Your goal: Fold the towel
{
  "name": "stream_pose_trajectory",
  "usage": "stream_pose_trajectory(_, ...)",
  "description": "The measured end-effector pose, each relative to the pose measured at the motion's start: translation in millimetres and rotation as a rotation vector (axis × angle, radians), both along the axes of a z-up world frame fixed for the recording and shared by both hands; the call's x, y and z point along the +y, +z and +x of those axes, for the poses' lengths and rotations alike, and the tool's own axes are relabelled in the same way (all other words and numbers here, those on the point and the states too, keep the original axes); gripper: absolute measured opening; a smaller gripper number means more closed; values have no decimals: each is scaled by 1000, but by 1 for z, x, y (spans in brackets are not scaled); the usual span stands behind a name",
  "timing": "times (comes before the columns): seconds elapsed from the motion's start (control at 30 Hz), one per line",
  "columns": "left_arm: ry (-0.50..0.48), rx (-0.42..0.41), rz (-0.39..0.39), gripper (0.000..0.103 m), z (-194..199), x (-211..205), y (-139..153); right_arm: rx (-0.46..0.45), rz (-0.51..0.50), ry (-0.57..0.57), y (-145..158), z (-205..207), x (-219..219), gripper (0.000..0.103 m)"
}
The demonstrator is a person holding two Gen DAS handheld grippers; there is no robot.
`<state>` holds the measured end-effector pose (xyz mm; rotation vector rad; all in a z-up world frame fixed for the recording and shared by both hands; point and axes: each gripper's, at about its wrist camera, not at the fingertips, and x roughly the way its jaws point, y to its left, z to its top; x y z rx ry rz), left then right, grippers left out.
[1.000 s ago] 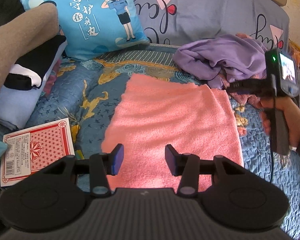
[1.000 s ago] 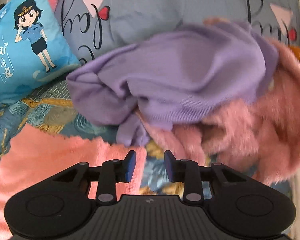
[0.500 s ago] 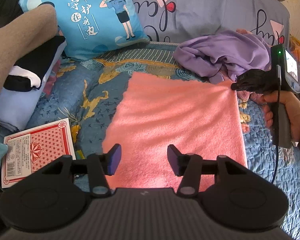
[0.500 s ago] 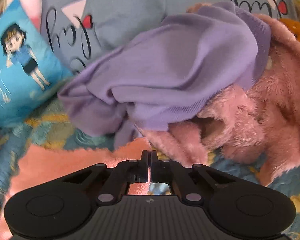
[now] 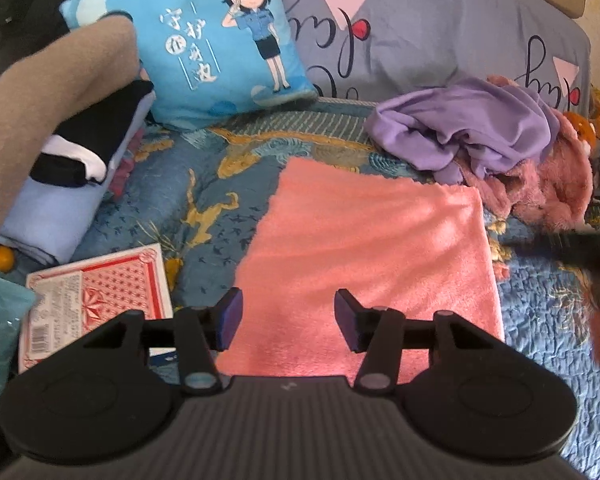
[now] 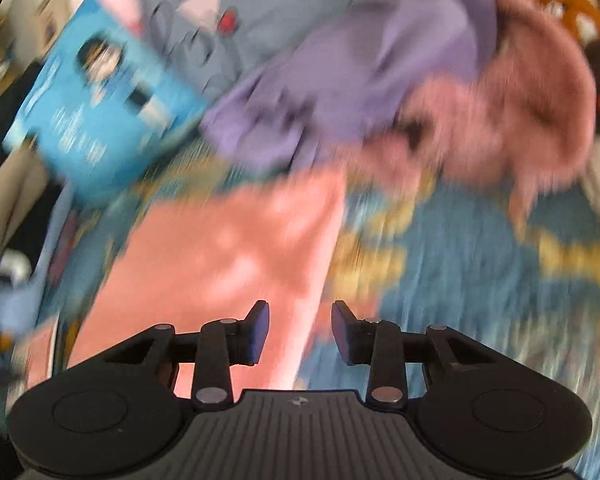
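Jaws of both grippers — left gripper (image 5: pixel 288 316), right gripper (image 6: pixel 300 330) — apart, empty, above flat pink towel (image 5: pixel 364 248).

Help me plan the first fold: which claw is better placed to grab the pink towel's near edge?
Left. The left claw hangs open over the towel at its near edge. The right claw, also open, straddles the towel's right edge, its view motion-blurred.
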<state>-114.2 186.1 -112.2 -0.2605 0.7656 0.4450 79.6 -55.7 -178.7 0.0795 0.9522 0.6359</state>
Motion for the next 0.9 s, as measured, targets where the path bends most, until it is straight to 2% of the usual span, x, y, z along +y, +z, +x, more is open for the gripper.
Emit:
stream_pose_trajectory(0.1,2,-9,20,55,-4,-2,3,54,-6,45,-16,-36,-4,35)
stream_pose_trajectory(0.2,2,-12,28,57,-7,-4,4,59,-13,51,-25,-58,-4,30)
stream_pose_trajectory(0.23,2,-11,30,58,-7,-4,3,53,-18,43,-25,-62,-3,19)
stream_pose_trajectory(0.27,2,-10,32,58,-8,-4,3,63,-8,40,-26,-64,-3,4)
stream_pose_trajectory(0.33,2,-9,38,58,-8,-5,2,89,22,35,-26,-67,-7,3)
stream_pose_trajectory(0.53,8,-16,50,58,-10,-6,4,40,39,-22,-14,-81,-29,2)
stream_pose_trajectory(0.9,21,-18,38,58,-15,-1,4,63,-62,-151,-8,-98,-115,2)
